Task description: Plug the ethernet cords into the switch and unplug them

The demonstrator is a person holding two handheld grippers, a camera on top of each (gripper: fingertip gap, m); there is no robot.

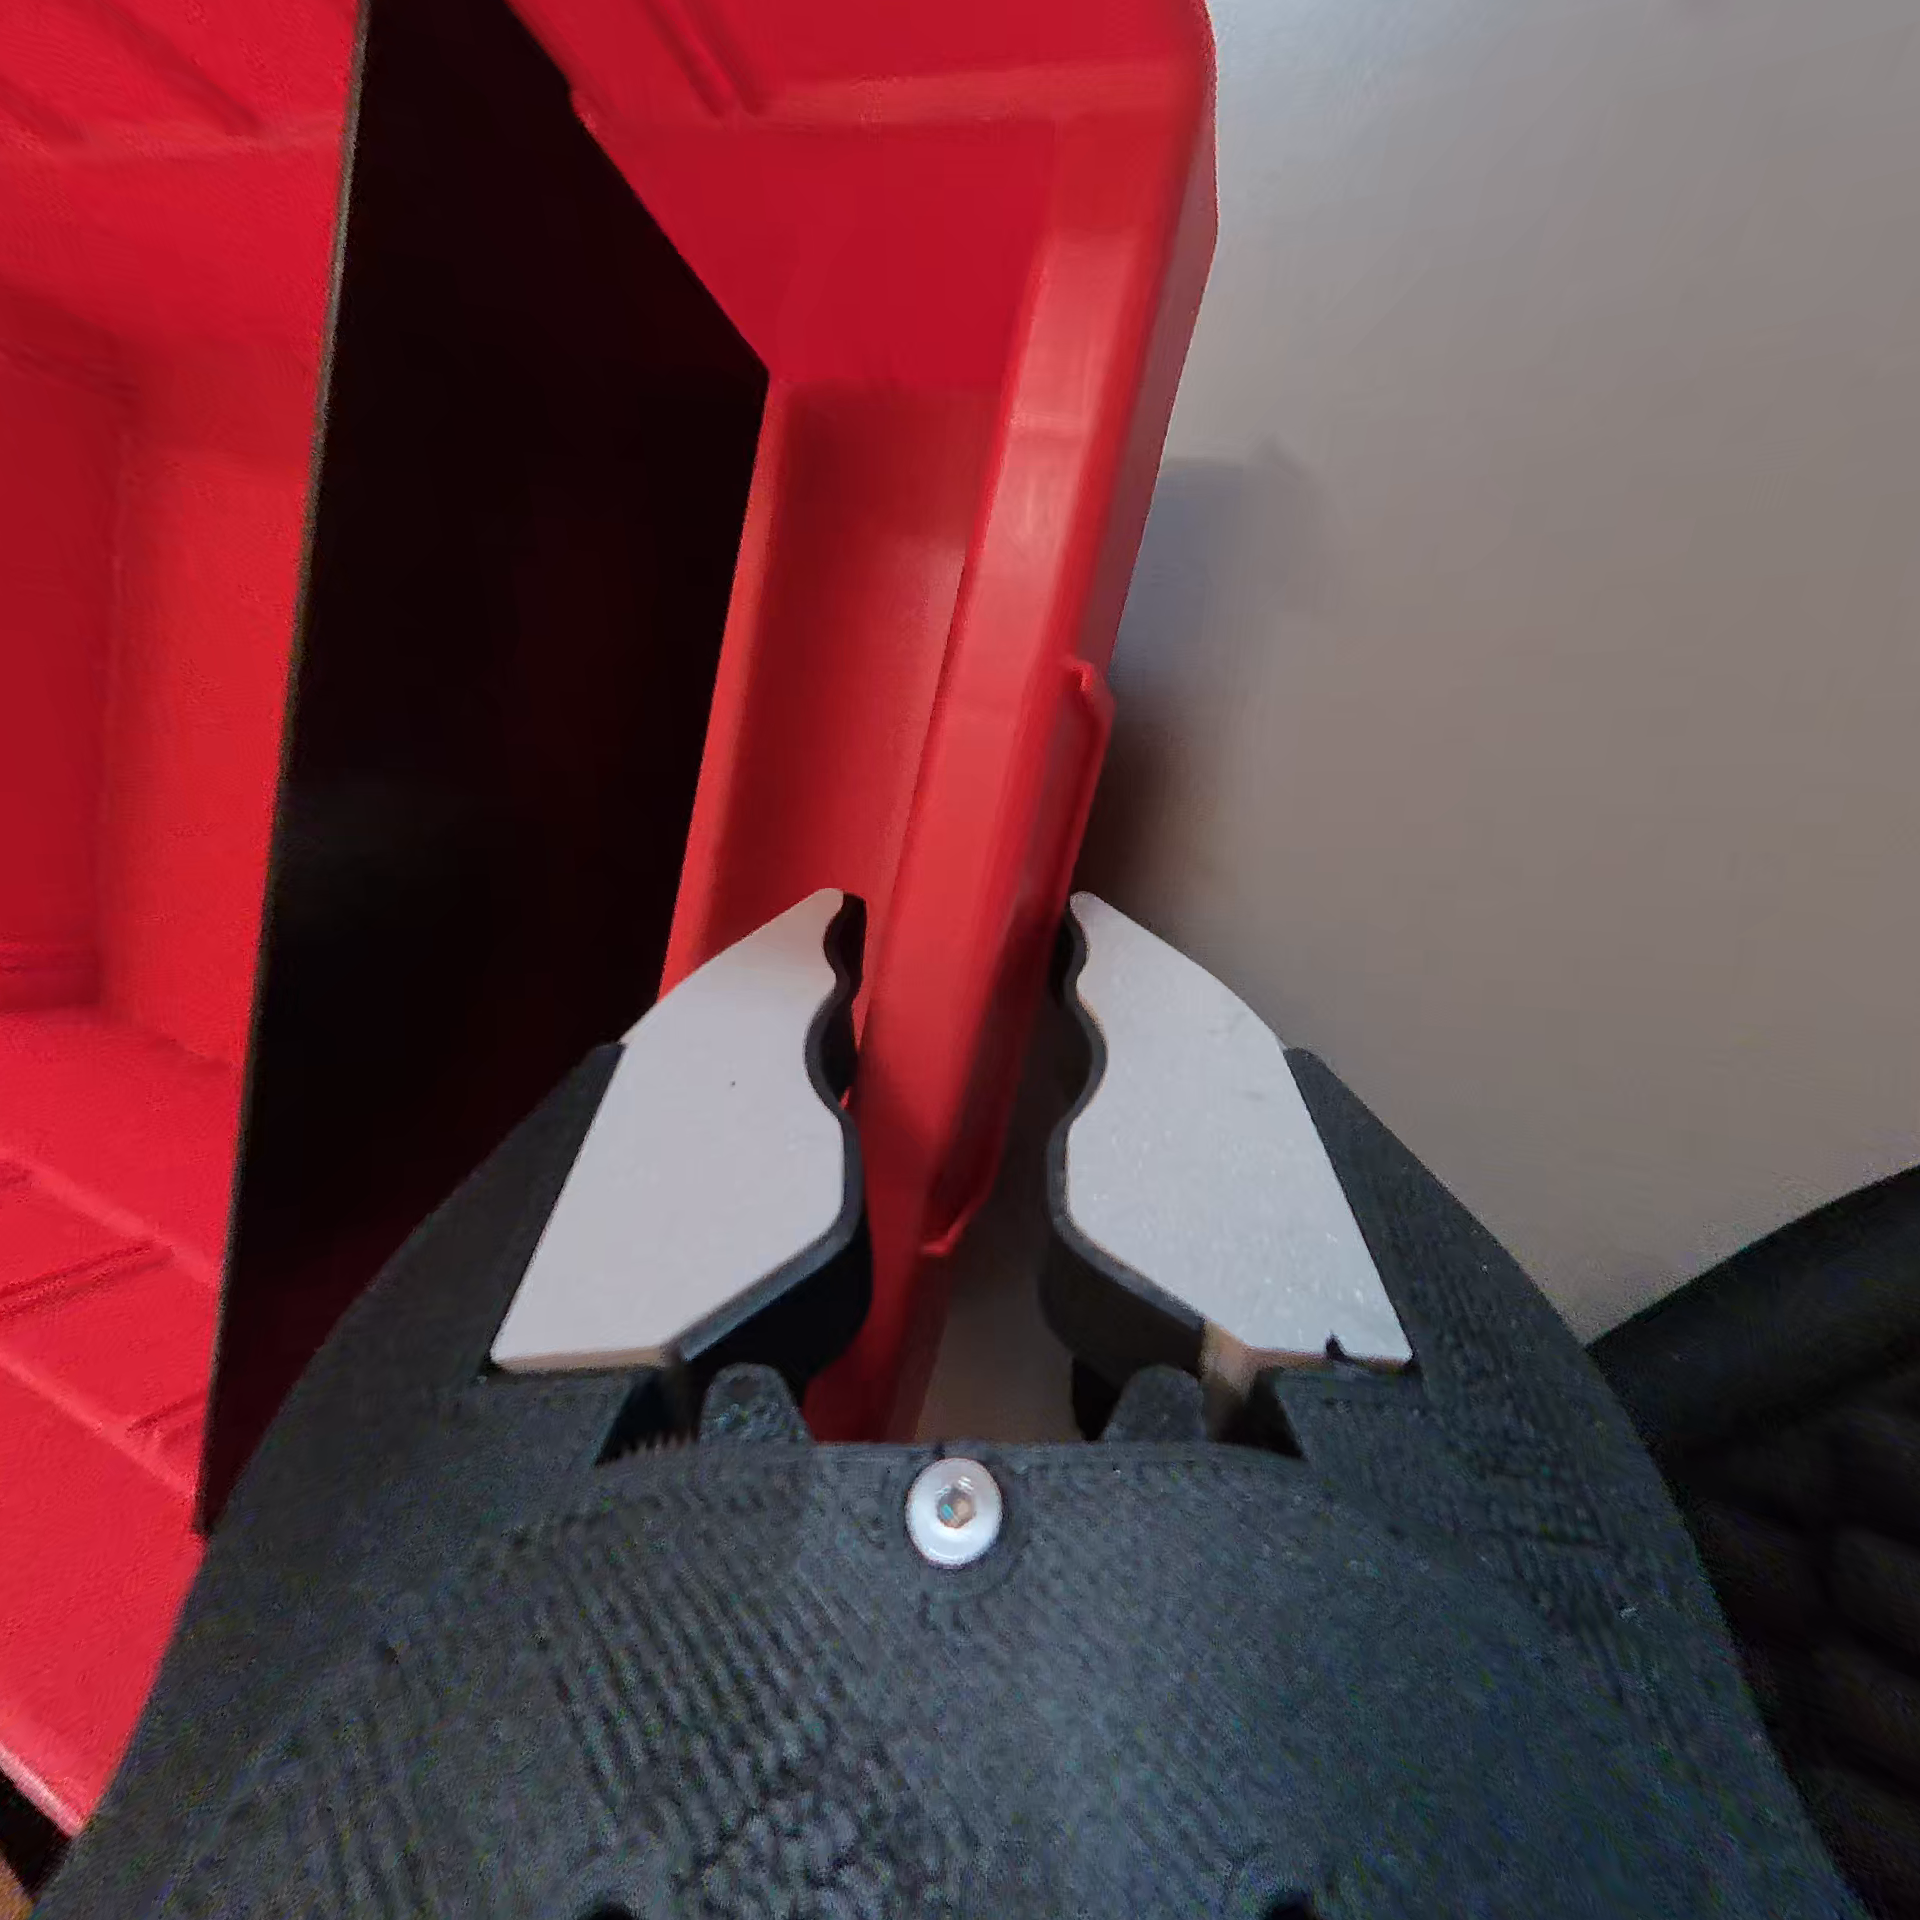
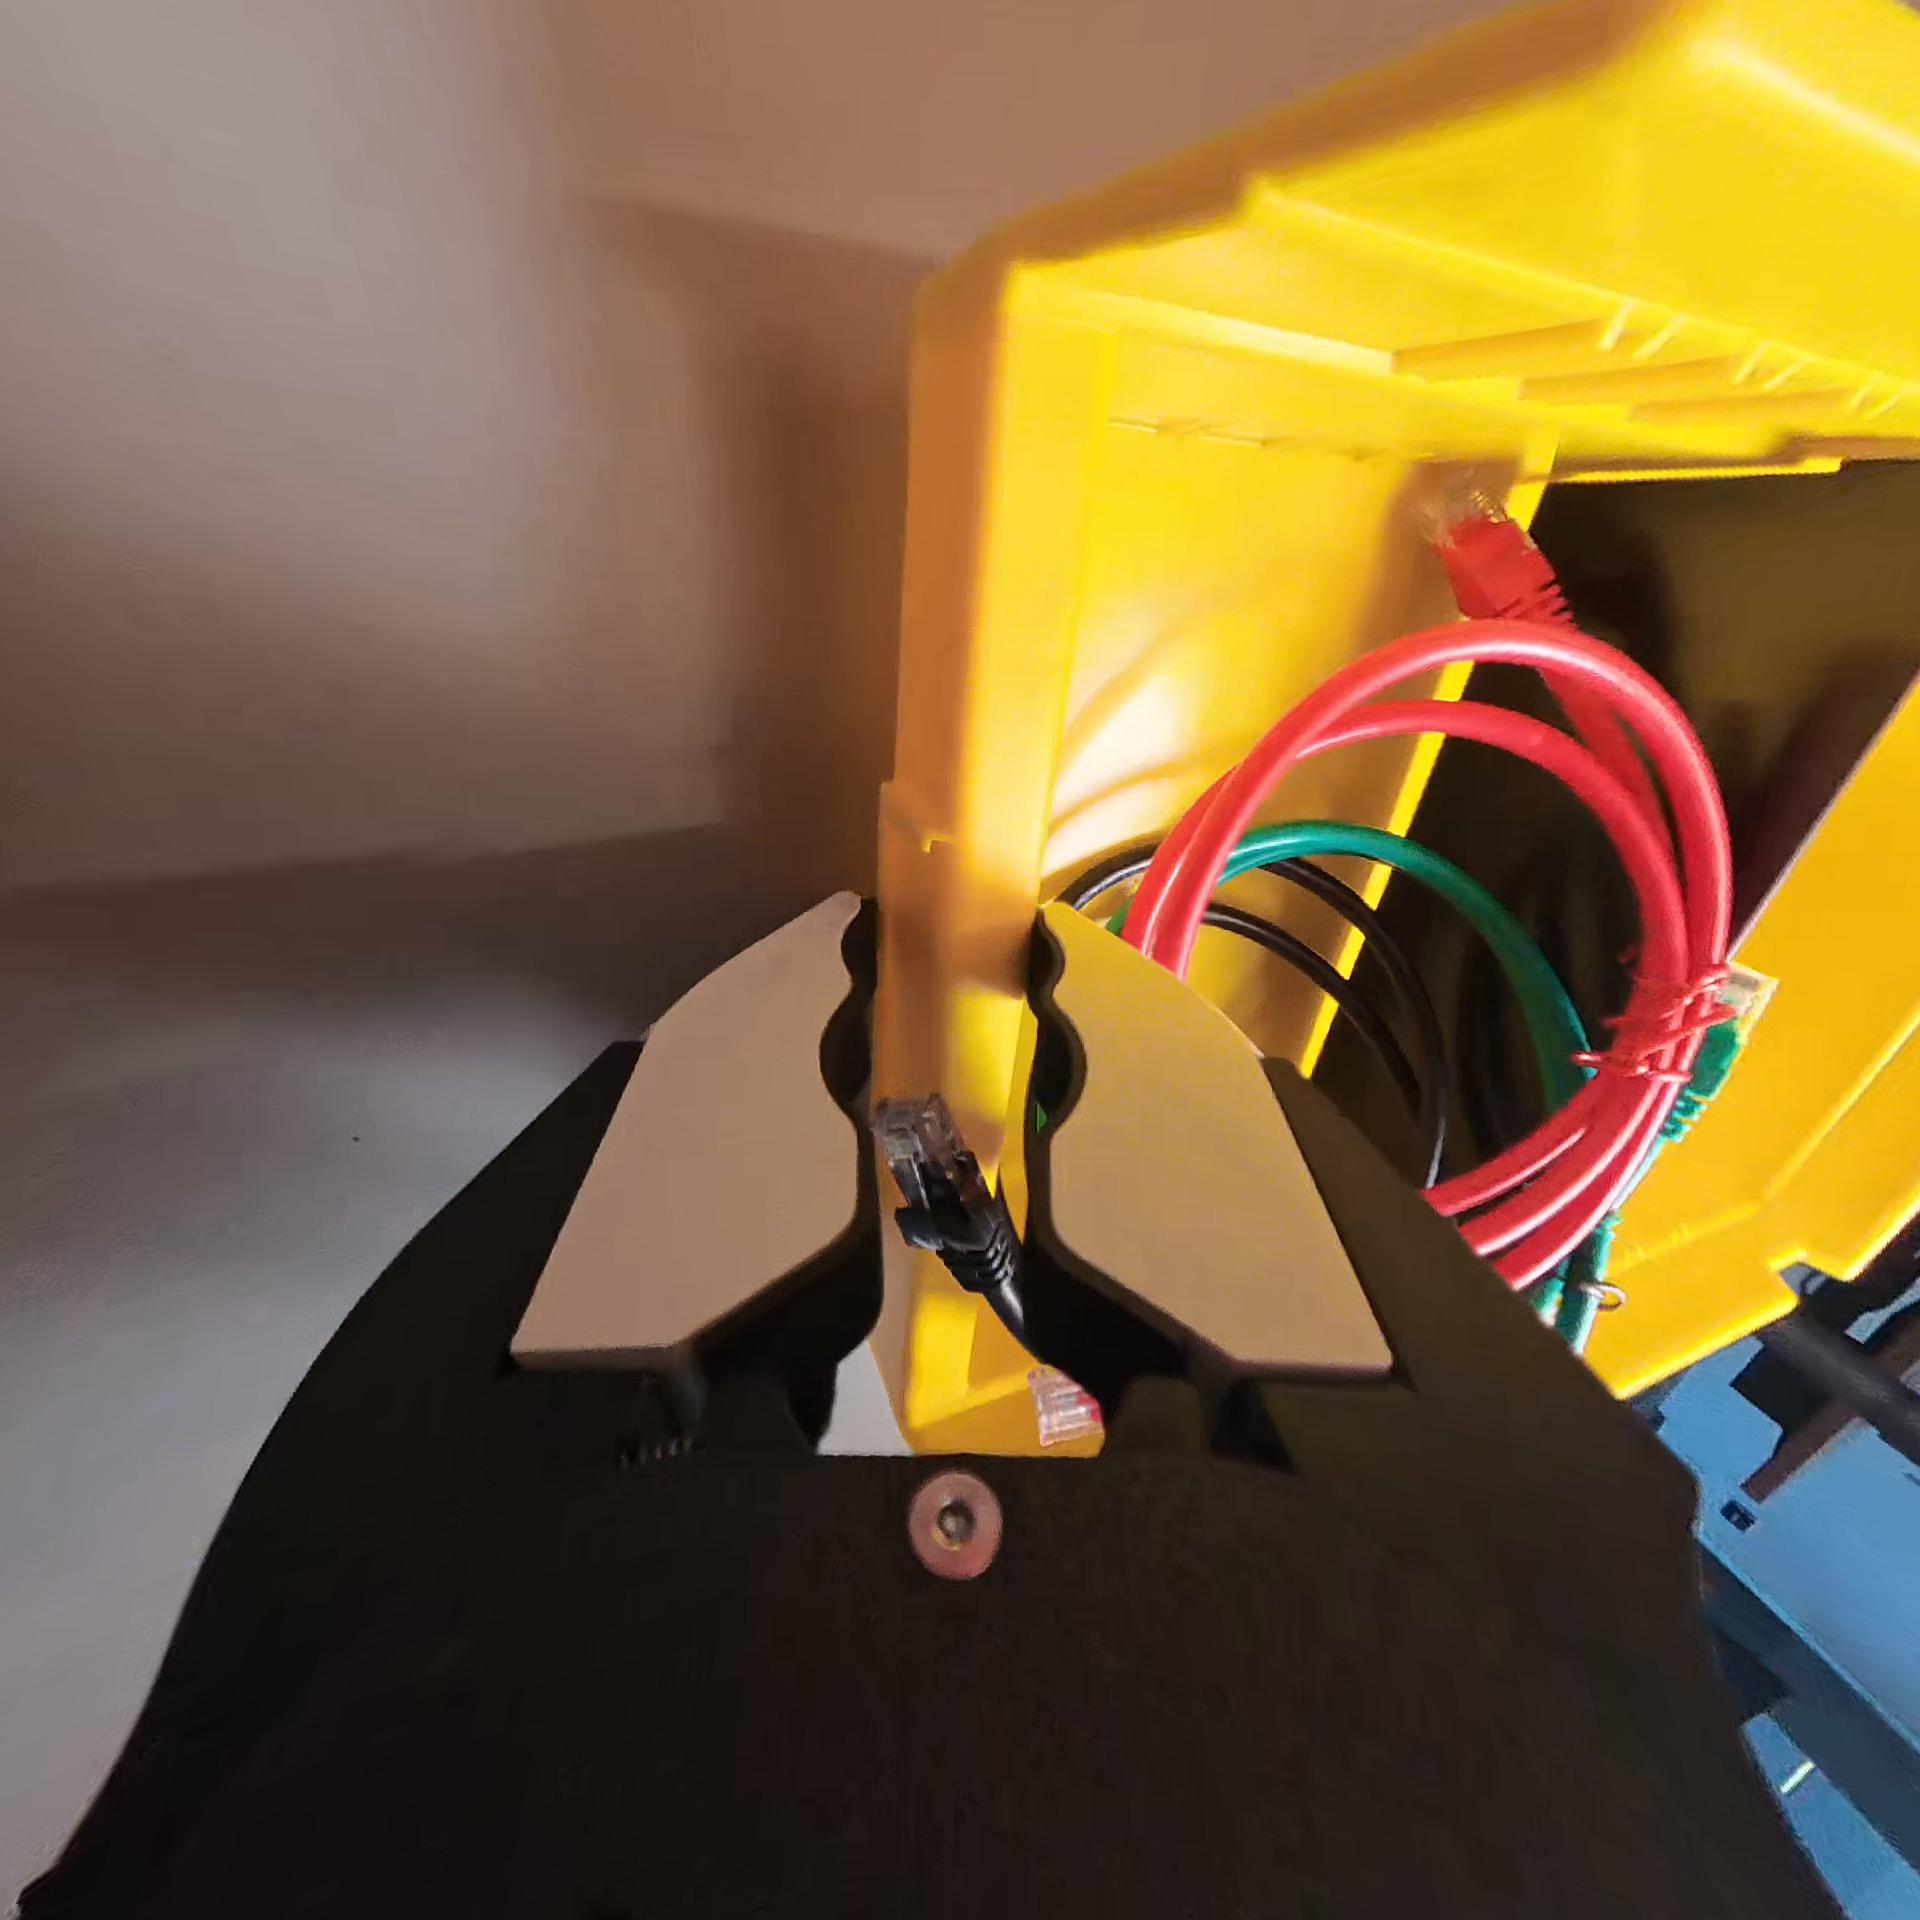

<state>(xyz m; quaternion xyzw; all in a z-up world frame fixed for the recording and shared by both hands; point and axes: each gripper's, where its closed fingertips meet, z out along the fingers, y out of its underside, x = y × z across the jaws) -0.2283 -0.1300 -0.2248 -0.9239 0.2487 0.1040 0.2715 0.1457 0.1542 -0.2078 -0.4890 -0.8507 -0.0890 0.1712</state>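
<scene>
Left tool (image 1: 961, 997) clamped on red bin (image 1: 935, 520) wall, right tool (image 2: 951, 997) on yellow bin (image 2: 1247, 364) wall.

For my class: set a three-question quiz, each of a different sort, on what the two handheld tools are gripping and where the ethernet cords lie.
1. True or false: the left tool grips the rim of a red bin.
2. Multiple choice: the right tool is shut on (A) a red cord, (B) the wall of the yellow bin, (C) nothing.
3. Fill in: the bundled red cord lies in the bin with a black cord and a ____ cord.

Key: 1 true; 2 B; 3 green.
</scene>
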